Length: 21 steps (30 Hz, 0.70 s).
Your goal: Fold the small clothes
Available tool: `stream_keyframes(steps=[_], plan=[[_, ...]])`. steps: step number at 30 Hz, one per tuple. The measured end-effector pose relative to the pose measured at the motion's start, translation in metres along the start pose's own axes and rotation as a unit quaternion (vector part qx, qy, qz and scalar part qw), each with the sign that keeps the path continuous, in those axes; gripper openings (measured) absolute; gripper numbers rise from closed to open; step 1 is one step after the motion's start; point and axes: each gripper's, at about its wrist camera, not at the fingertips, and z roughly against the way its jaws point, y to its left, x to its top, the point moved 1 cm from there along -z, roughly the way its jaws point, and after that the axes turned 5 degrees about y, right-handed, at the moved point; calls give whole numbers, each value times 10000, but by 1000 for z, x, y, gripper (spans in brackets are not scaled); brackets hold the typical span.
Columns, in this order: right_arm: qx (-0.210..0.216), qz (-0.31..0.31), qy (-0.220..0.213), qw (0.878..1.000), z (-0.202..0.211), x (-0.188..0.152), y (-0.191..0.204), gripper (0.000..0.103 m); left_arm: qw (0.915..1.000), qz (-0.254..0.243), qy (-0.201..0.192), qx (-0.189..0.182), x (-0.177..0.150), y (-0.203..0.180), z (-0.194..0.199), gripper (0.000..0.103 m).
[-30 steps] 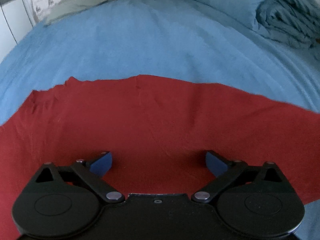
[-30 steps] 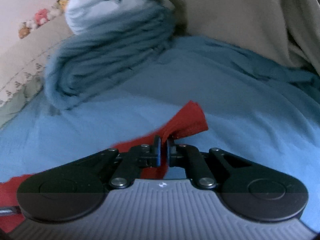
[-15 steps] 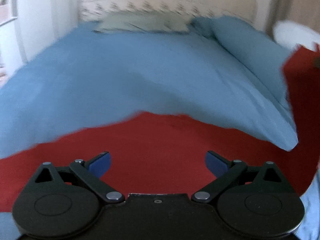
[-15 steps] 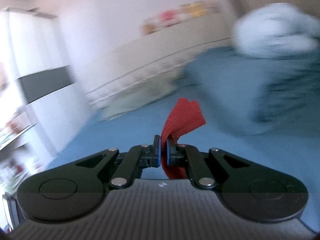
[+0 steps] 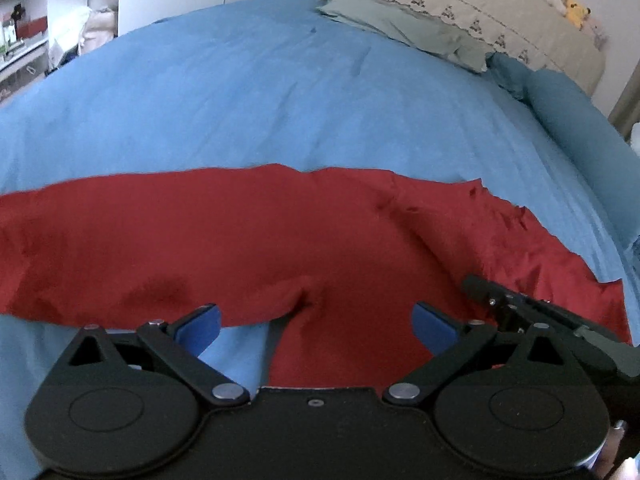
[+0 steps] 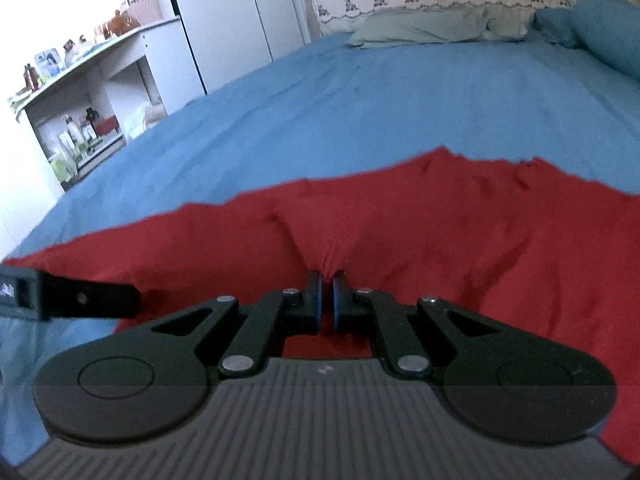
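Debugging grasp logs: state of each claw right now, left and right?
Left claw: open, holding nothing, over the near edge of the red cloth.
Right claw: closed, pinching a bunched fold of the red cloth.

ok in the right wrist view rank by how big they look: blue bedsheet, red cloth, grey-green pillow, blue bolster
1. blue bedsheet
2. red cloth
3. grey-green pillow
4. blue bolster, partly cropped, so the last two are uncertain
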Motion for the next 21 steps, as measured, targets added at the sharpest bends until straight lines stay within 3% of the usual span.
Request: stream_keyframes(steps=[6, 11, 13, 14, 16, 18, 21], plan=[[56, 246, -262, 9993, -1, 10, 3, 20, 9995, 78, -115, -295, -1, 10, 6, 103], [25, 590, 14, 9983, -22, 4, 12, 21, 9994, 47, -141, -313, 2, 6, 6, 103], [97, 625, -19, 9980, -24, 2, 12, 26, 9995, 6, -153, -291, 3, 3, 3, 103], [122, 624, -32, 9980, -24, 4, 11, 32, 9995, -37, -160, -274, 5, 1, 0, 103], [114, 733, -28, 9972, -18, 4, 11, 69, 9992, -97, -141, -358, 8, -5, -4, 103], [20, 930, -181, 9955, -2, 1, 12, 77, 9983, -109, -60, -570, 7, -13, -10, 103], [-251, 1237, -200, 9918, 27, -11, 4, 78, 9966, -136, 66, -813, 2, -26, -23, 102]])
